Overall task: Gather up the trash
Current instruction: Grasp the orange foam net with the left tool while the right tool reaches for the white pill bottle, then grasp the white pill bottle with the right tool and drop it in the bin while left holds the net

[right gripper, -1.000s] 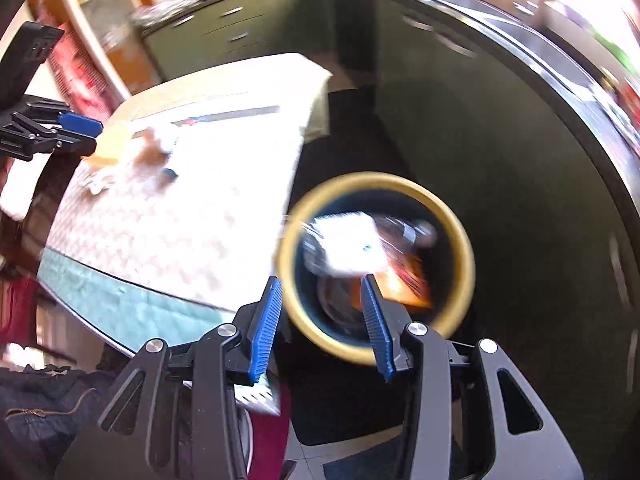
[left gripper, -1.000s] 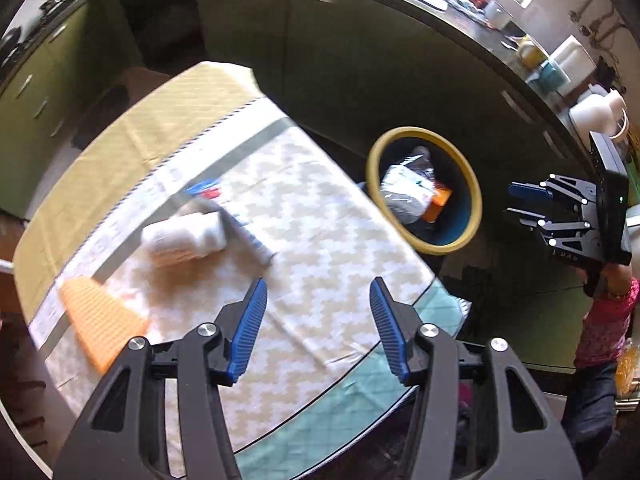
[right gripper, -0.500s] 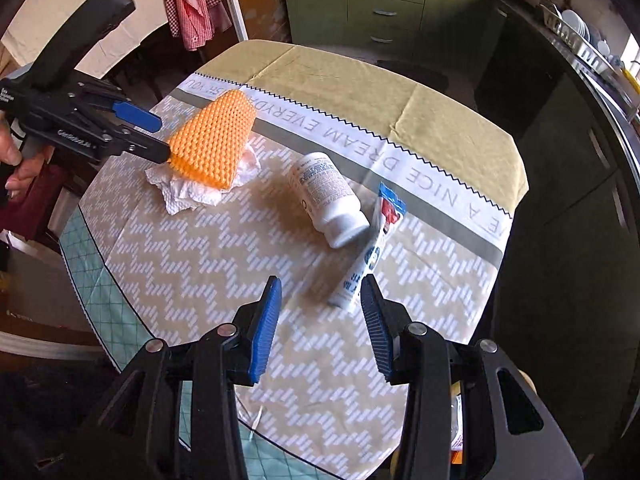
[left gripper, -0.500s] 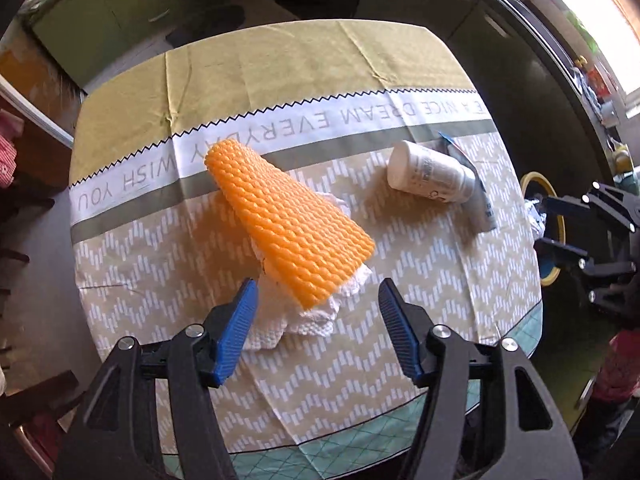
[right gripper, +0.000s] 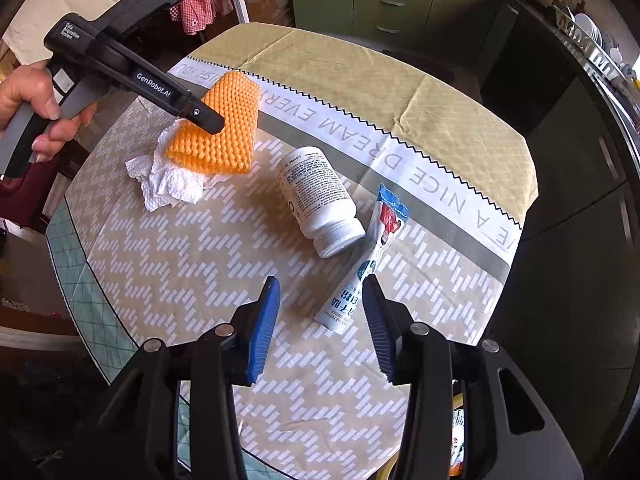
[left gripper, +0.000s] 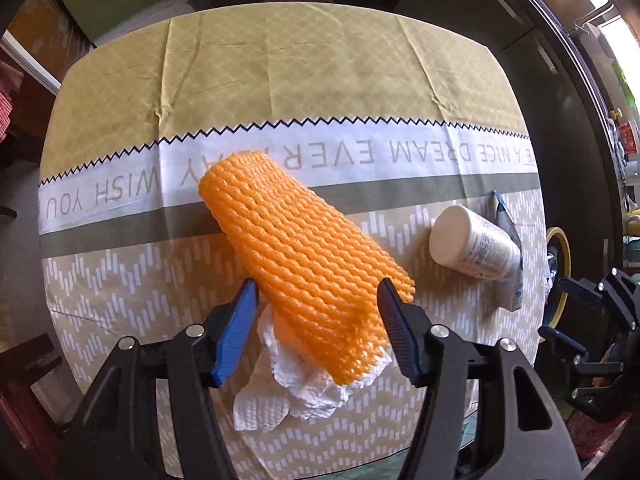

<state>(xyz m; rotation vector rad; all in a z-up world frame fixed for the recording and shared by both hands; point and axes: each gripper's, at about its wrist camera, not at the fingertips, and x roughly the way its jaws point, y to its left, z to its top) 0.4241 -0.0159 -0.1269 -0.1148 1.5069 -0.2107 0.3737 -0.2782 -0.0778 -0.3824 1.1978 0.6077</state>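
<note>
The left tongs (left gripper: 316, 334) stand wide open, straddling the near end of the orange foam net (left gripper: 304, 264); the right tongs (right gripper: 320, 322) are also wide, empty, with the sachet (right gripper: 362, 268) lying just inside their right finger.

The tablecloth (left gripper: 280, 80) lies under everything the tongs reach for, so a low, scraping close could pinch a fold and drag it. The net looks springy and light: I judge the left fingers could crush it, let it spring out, or lift it and leave the white tissue (left gripper: 280, 400) underneath behind. The white bottle (right gripper: 320, 200), ahead of the right tongs, lies on its side touching the sachet; a nudge could roll it. The flat sachet may slide from a closing finger. The yellow-rimmed bin (left gripper: 560, 272) sits off the table, beyond the right tongs, so a weak hold could drop things.

The person's left hand (right gripper: 32, 108) grips its handle, tongs pitched down at the net.
</note>
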